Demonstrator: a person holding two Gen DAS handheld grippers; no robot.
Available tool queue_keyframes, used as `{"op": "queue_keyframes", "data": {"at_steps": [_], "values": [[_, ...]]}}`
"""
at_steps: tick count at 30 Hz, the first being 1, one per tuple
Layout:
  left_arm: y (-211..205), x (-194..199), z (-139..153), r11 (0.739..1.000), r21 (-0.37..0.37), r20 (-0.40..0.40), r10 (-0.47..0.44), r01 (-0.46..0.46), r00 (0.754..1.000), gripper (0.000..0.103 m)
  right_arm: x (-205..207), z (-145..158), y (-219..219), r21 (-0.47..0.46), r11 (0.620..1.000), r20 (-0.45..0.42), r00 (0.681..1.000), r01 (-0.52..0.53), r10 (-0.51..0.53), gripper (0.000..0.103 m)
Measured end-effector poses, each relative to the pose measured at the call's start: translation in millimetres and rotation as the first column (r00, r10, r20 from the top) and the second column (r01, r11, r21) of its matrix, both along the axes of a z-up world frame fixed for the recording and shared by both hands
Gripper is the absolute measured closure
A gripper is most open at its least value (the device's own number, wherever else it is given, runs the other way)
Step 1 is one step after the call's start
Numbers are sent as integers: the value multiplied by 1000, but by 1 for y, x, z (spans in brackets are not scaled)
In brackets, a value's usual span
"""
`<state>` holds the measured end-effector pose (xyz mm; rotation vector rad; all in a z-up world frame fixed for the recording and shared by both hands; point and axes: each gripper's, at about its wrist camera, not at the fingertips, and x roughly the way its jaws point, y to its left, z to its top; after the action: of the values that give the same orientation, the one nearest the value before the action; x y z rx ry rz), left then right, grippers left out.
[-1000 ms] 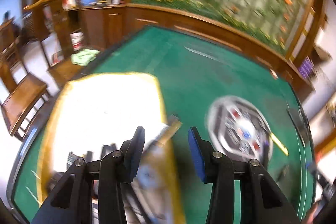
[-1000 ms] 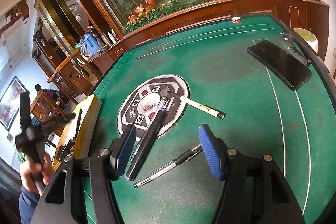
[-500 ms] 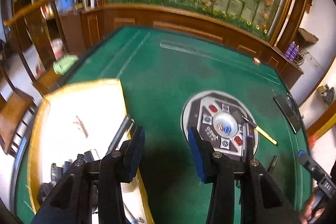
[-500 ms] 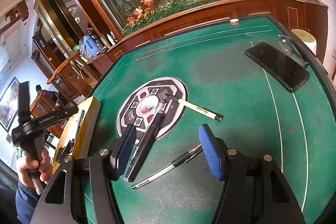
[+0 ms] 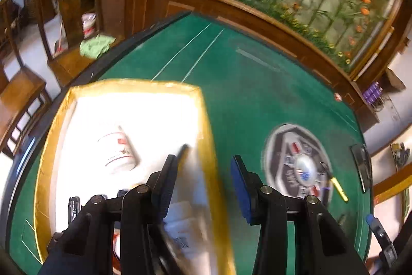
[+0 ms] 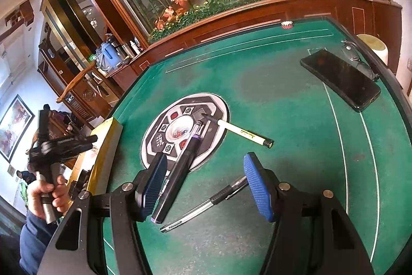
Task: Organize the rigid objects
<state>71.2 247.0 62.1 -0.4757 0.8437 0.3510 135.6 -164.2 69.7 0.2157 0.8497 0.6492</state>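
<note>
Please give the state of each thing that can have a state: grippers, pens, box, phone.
left gripper: open, empty, over the box edge
right gripper: open, empty, above the pens
yellow box: open, items inside
black marker: lying flat, capped
silver pen: lying flat on the felt
yellow pen: lying flat, tip on the round panel
phone: lying flat, screen dark

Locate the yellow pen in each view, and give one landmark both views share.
Left wrist: yellow pen at far right, blurred, just off the right edge of the round panel.
Right wrist: yellow pen at centre, lying on the felt, its tip over the panel's right edge.
Shared landmark: the round panel in the table's middle.
</note>
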Motion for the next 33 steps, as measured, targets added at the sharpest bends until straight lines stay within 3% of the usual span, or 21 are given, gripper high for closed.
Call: {"op": "queue_keyframes", "data": {"at_steps": [4,8,10,15,17,21,31,33], "values": [[-57,15,13,984,27,6,-175,175,985,58,1,-2,0,-9,1000,-3,1000,12,-12,41],[-130,44,-12,934,94,-117,-332,344,936,58,0,-1,-1,-12,1000,2,1000,18,-18,41],[-150,55,-32,917,88,-172,-370,389,913,58,1,-1,-2,-9,1000,1,1000,20,-20,41],[-170,70,-59,909,71,-215,-388,411,896,58,1,0,-4,-6,1000,5,1000,26,-26,41],[-178,75,-62,902,124,-234,-378,413,896,58,1,0,-4,-4,1000,-1,1000,26,-26,41],[-184,82,-61,895,149,-237,-380,420,894,58,2,1,-3,-4,1000,-1,1000,26,-26,41],[-181,80,-47,899,68,-183,-414,432,892,58,4,1,-3,-3,1000,-8,1000,27,-27,41],[-185,81,-50,895,90,-206,-412,437,887,58,4,1,-4,-2,1000,-8,1000,28,-28,41]]}}
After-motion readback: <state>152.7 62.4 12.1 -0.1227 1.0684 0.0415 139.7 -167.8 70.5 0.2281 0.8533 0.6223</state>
